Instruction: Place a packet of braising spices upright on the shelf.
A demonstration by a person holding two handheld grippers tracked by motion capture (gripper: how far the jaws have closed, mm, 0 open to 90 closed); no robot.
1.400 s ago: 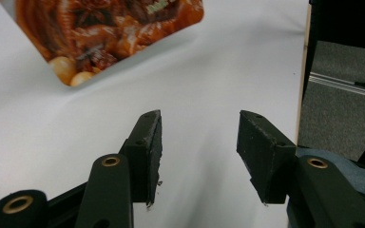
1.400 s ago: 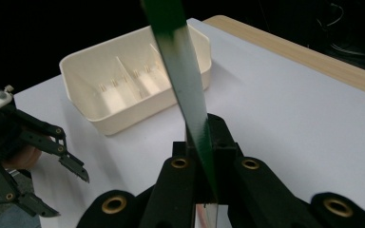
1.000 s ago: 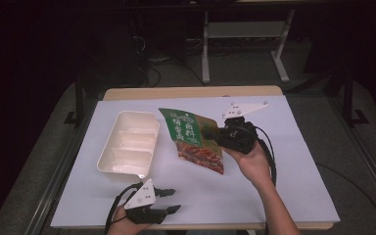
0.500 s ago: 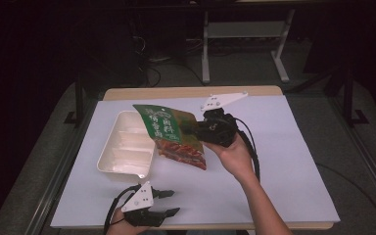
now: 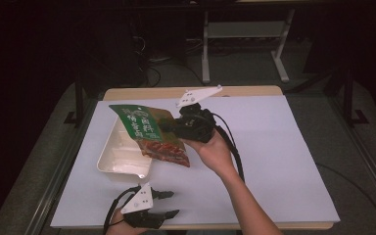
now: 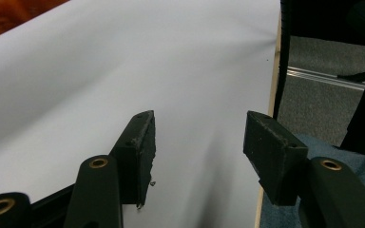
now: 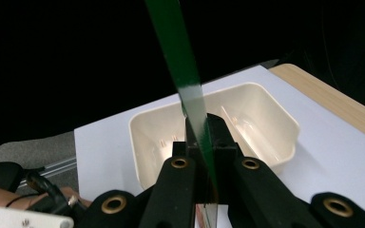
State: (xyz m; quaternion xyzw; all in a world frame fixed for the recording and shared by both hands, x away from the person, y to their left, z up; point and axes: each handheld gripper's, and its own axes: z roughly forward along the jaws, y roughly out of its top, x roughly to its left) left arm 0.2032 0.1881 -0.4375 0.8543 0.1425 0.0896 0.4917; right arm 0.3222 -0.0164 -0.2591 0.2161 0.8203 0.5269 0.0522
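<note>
Right tongs (image 5: 169,126) clamp the green snack packet (image 5: 149,134) edge, holding it in the air over the cream tray (image 5: 122,156) on the white-covered desk (image 5: 284,147). Left tongs (image 5: 169,203) rest wide open and empty at the near edge. Dark room, grey floor (image 5: 254,73) beyond.

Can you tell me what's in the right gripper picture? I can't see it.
The right gripper is shut on the thin edge of a green packet. Beyond it, a cream tray sits empty on the white table.

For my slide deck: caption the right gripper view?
Right gripper clamps a green snack packet edge-on above a cream tray.
</note>
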